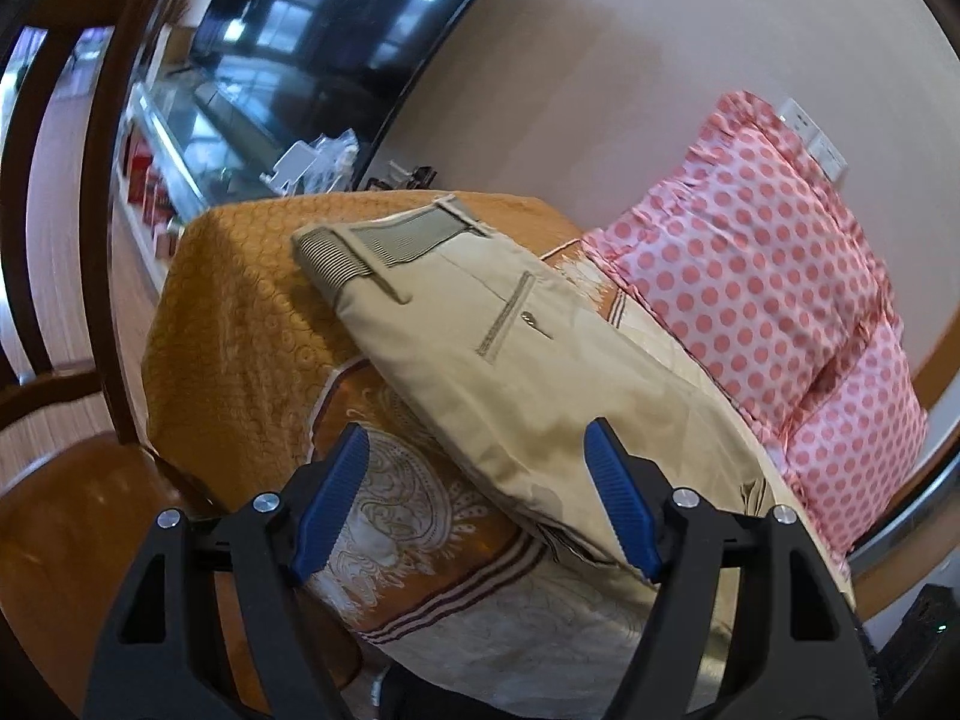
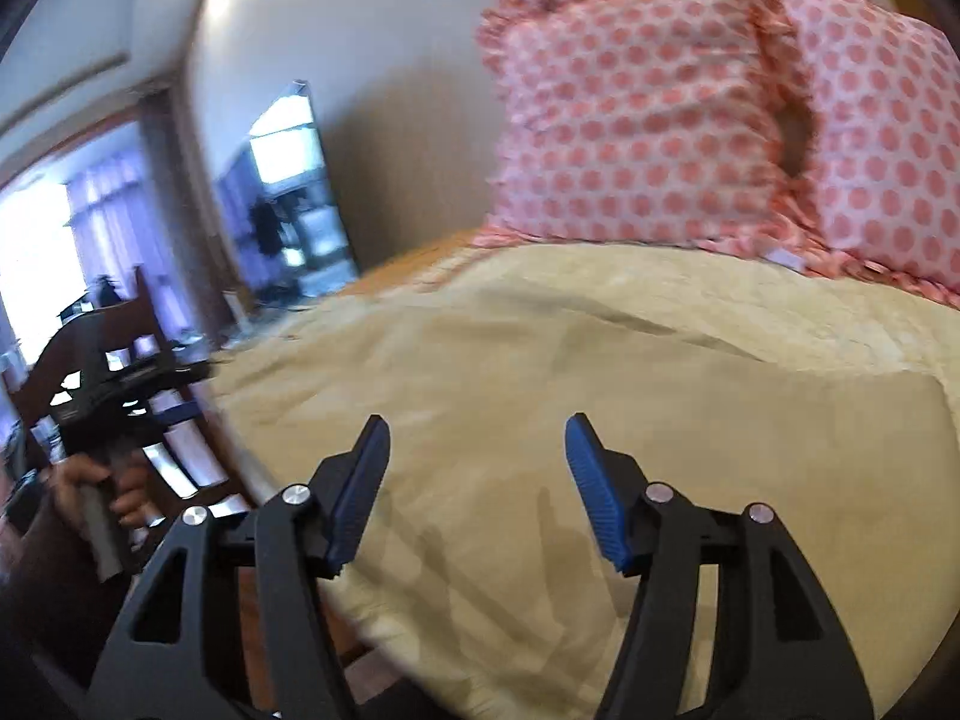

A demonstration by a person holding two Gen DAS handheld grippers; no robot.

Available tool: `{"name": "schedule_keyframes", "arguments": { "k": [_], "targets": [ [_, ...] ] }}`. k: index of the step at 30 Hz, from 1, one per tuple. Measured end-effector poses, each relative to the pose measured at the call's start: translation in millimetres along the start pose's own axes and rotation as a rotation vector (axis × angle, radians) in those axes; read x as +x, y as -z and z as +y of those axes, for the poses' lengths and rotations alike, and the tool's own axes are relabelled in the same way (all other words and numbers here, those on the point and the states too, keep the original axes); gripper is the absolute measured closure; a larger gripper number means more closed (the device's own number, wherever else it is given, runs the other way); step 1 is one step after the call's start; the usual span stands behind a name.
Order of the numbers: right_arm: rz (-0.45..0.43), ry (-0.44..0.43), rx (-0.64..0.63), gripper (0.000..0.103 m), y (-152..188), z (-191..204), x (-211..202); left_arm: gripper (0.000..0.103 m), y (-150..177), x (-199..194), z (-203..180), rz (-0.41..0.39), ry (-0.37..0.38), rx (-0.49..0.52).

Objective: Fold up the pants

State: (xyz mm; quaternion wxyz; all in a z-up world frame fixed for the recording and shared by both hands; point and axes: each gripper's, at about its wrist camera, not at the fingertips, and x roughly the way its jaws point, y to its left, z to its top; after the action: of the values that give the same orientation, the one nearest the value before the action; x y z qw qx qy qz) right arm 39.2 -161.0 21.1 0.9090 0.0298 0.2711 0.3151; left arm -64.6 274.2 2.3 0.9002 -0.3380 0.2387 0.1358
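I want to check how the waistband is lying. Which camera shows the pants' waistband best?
The left wrist view: the pants lie lengthwise on the bedspread, with the striped waistband and a back pocket sharp at the far end. The right wrist view shows only blurred beige cloth; no waistband is visible.

Left wrist view: above bed corner, looking along pants (image 1: 510,360) toward wall. Right wrist view: low, close over pants (image 2: 540,420), facing pillows (image 2: 690,120). Shared: pants, pillows (image 1: 750,252).

Left claw (image 1: 477,450) gapes above beige pants (image 1: 510,372) on orange bedspread (image 1: 240,300)
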Motion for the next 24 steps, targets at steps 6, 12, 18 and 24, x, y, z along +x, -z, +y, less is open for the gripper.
{"name": "schedule_keyframes", "arguments": {
  "k": [6,12,18,24],
  "targets": [
    [0.101,0.045,-0.021,0.037,18.6,1.8,26.9,0.029,-5.1,7.0,3.4,-0.026,-0.053,-0.026],
    [0.087,0.018,-0.005,0.035,22.3,-0.1,23.2,0.029,-28.4,12.1,8.8,-0.082,-0.107,-0.03],
    [0.075,0.004,-0.005,0.031,23.2,1.3,24.6,0.028,-47.6,30.2,22.3,-0.055,-0.111,-0.058],
    [0.059,-0.004,-0.016,0.027,26.0,2.7,24.1,0.028,-45.2,37.7,23.6,0.005,0.069,-0.123]
  ]
}}
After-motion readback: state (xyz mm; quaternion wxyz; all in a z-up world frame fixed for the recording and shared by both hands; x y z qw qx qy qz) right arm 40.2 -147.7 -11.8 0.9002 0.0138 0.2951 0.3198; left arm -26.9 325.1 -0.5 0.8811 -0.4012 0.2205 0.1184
